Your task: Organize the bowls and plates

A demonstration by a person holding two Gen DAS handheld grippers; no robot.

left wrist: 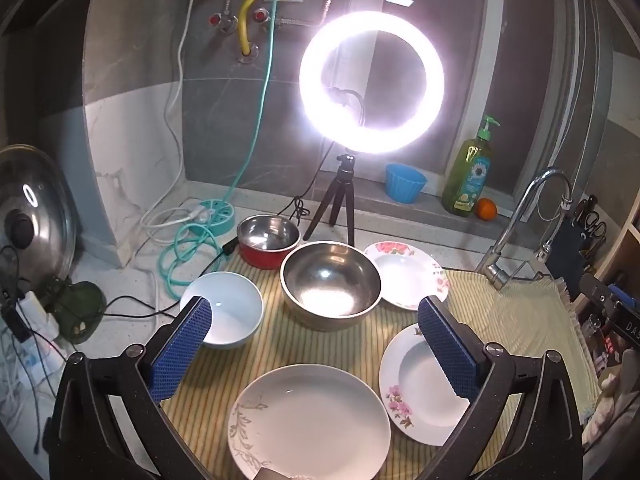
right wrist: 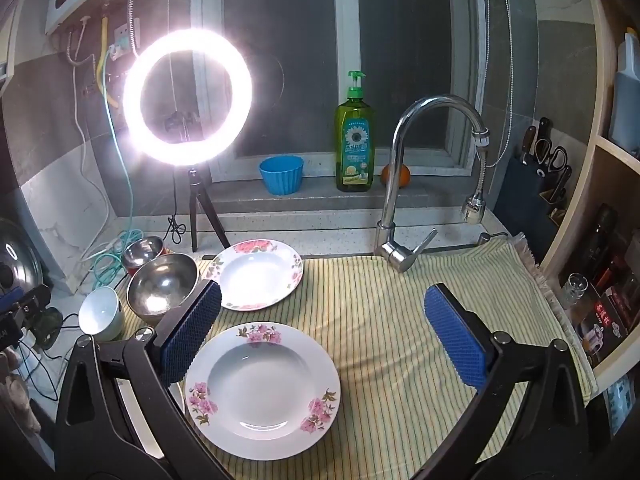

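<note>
On a striped yellow mat (left wrist: 344, 350) lie a white plate with a leaf pattern (left wrist: 309, 424), a pink-flowered deep plate (left wrist: 420, 388) (right wrist: 262, 390) and a second flowered plate (left wrist: 408, 274) (right wrist: 258, 274) farther back. A large steel bowl (left wrist: 331, 284) (right wrist: 163, 288) stands mid-mat, a white bowl (left wrist: 228, 310) (right wrist: 100, 314) at its left, a small red-sided steel bowl (left wrist: 268, 240) (right wrist: 143, 252) behind. My left gripper (left wrist: 316, 312) is open above the mat, nothing between its blue pads. My right gripper (right wrist: 326, 298) is open too, over the near flowered plate's right side, empty.
A lit ring light on a tripod (left wrist: 372, 80) (right wrist: 187, 96) stands behind the dishes. A faucet (right wrist: 404, 184) (left wrist: 516, 232) rises at the mat's back right. Cables and a teal cord (left wrist: 188, 252) lie left. Soap bottle (right wrist: 355, 140), blue cup (right wrist: 281, 174) and an orange sit on the sill.
</note>
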